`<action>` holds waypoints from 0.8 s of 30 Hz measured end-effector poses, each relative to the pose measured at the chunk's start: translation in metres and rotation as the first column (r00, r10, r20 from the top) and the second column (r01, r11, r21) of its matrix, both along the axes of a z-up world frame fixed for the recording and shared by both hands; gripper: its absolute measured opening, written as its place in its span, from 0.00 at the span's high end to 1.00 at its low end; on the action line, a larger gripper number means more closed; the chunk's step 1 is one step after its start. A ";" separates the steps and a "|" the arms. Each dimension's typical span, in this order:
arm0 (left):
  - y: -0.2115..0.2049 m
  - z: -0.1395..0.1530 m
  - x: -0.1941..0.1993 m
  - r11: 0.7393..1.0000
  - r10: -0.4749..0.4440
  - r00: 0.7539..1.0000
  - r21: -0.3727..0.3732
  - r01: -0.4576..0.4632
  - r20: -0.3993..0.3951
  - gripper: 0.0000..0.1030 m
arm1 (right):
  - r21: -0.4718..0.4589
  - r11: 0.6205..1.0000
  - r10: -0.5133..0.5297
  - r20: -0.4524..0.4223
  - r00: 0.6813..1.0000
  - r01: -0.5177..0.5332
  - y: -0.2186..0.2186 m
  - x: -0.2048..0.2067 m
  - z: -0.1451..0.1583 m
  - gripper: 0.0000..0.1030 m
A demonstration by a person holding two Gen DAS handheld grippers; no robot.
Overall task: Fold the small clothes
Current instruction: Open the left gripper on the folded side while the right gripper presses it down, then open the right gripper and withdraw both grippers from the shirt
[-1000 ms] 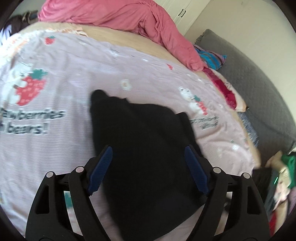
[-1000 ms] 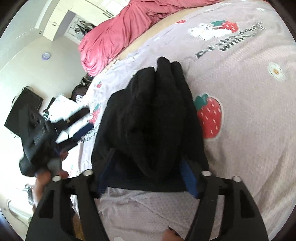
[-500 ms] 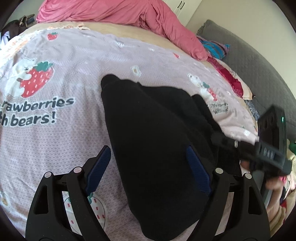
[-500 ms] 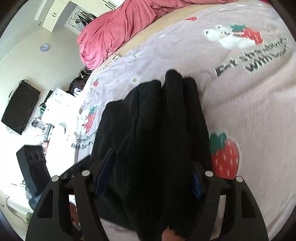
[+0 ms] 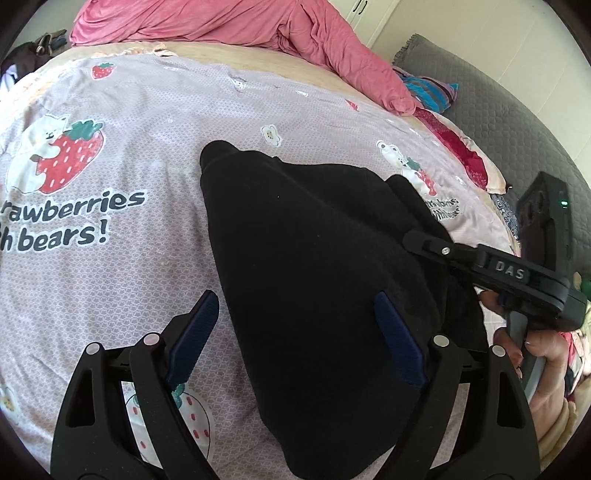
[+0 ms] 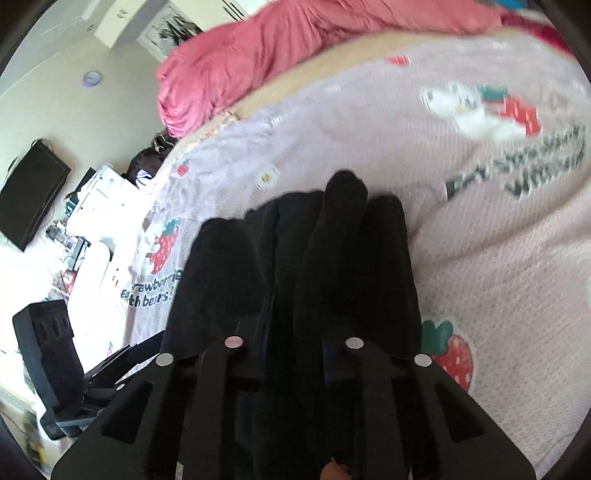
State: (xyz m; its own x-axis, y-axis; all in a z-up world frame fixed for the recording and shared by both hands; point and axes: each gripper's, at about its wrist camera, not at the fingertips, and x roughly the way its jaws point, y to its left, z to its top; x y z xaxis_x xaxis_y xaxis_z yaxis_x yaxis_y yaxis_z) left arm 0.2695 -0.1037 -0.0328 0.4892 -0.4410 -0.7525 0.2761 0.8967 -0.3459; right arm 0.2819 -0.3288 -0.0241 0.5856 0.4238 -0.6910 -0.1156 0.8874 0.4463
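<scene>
Right gripper (image 6: 291,354) closing on black garment (image 6: 314,258) (left gripper (image 5: 295,332) opening).

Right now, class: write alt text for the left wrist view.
A black garment lies bunched on a lilac strawberry-print bedspread, between the open left gripper blue pads. At right, the hand-held right gripper meets the garment's edge; a pink duvet lies behind.

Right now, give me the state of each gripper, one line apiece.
Left gripper: open and opening wider, astride the black garment, pads not pressing it.
Right gripper: closing, jaws pinched narrow on a fold of the black garment.
</scene>
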 end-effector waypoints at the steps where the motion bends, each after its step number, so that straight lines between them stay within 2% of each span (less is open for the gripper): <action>1: 0.000 0.001 -0.001 1.000 -0.002 1.000 0.002 0.002 0.004 0.23 | -0.010 1.000 0.009 0.025 1.000 -0.009 0.002 -0.003 0.005 0.84; 4: -0.001 0.002 -0.005 1.000 -0.012 1.000 -0.003 0.012 0.013 0.23 | -0.041 0.999 0.027 0.080 0.996 -0.024 0.001 -0.011 0.016 0.84; 9: -0.007 -0.008 -0.012 0.999 -0.043 0.998 -0.006 0.042 -0.035 0.23 | -0.112 0.994 -0.004 -0.005 1.000 0.004 -0.009 -0.007 -0.006 0.84; 12: -0.008 -0.010 -0.017 0.999 -0.045 0.998 -0.003 0.045 -0.043 0.23 | -0.114 0.993 -0.010 -0.022 1.000 0.008 -0.013 -0.007 -0.014 0.83; 15: -0.007 -0.007 -0.022 0.999 -0.047 0.998 0.008 0.047 -0.032 0.23 | -0.094 0.996 -0.014 -0.034 0.999 0.011 -0.018 -0.010 -0.016 0.75; 16: -0.006 -0.007 -0.024 0.999 -0.047 0.999 0.010 0.047 -0.028 0.23 | -0.083 0.996 -0.017 -0.040 0.999 0.013 -0.021 -0.012 -0.017 0.70; 20: -0.003 -0.005 -0.030 0.999 -0.050 0.999 0.007 0.050 -0.022 0.23 | -0.049 0.998 -0.029 -0.054 0.998 0.026 -0.027 -0.018 -0.017 0.65; 24: -0.007 -0.002 -0.035 0.998 -0.059 0.998 0.014 0.059 -0.017 0.21 | -0.062 0.998 -0.035 -0.044 0.998 0.033 -0.028 -0.029 -0.010 0.58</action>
